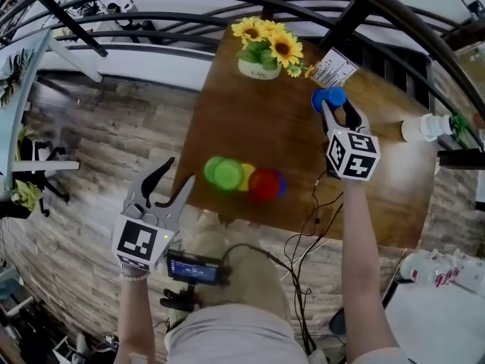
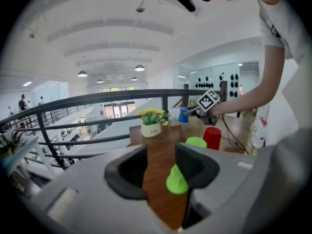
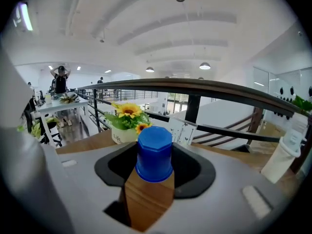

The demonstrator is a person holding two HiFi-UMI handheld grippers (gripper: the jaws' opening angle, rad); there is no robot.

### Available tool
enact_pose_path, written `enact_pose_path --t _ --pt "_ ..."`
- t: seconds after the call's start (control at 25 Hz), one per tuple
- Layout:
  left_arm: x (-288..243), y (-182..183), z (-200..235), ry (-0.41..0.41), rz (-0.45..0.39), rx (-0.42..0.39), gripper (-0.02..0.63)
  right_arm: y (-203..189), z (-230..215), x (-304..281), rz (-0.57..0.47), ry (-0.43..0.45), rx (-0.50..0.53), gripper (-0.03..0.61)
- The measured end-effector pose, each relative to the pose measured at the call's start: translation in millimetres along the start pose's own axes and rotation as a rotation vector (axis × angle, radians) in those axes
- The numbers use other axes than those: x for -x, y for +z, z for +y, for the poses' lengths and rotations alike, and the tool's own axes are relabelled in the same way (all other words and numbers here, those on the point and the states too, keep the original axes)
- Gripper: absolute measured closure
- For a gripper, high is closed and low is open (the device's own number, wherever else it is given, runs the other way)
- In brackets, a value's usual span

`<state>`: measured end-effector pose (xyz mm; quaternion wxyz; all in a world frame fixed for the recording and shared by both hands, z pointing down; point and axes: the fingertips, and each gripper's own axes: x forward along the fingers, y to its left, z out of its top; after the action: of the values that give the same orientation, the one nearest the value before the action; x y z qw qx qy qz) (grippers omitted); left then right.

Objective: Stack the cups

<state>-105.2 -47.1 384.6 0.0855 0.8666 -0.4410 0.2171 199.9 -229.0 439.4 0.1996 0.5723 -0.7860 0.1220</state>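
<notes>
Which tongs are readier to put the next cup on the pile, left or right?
Right. The right tongs grip the blue cup, upside down over the table. The left tongs are open with nothing in them, off the table's corner, short of the green cup.

Counted on the counter (image 1: 250, 120): two green cups (image 1: 227, 174), one yellow cup (image 1: 247, 177), one red cup (image 1: 264, 183) with a blue rim (image 1: 281, 183) behind it, kind unclear, one pot of sunflowers (image 1: 261, 67), one white bottle (image 1: 424, 128), one printed card (image 1: 333, 68); one blue cup (image 1: 328, 98) held above the counter.
</notes>
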Motion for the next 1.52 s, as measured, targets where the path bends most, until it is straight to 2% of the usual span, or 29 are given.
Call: enact_pose_path --t 0.12,0.36,0.72,1.0,1.24,1.52 --pt "-1.9 7.7 -1.1 -0.022 -0.019 -0.035 0.442 16.2 15.3 16.7 -0.029 0.022 0.001 0.359" --pt "-3.6 15.0 -5.2 -0.062 -0.025 -0.045 0.451 41.4 51.1 55.5 -0.07 0.07 0.0 0.359" --pt "-10.7 26.5 -7.4 -0.137 -0.046 -0.071 0.454 71.1 107.5 115.4 -0.119 0.147 0.064 0.359" --pt "-14.2 31.4 -8.3 -0.177 -0.062 -0.076 0.454 72.0 153.7 147.2 -0.117 0.22 0.073 0.359" --pt "-16.2 33.7 -8.6 -0.197 -0.067 -0.079 0.455 56.9 192.8 161.4 -0.071 0.29 0.119 0.359" --pt "-17.2 32.9 -6.8 -0.205 -0.07 -0.073 0.456 41.8 217.3 169.0 -0.022 0.34 0.109 0.359"
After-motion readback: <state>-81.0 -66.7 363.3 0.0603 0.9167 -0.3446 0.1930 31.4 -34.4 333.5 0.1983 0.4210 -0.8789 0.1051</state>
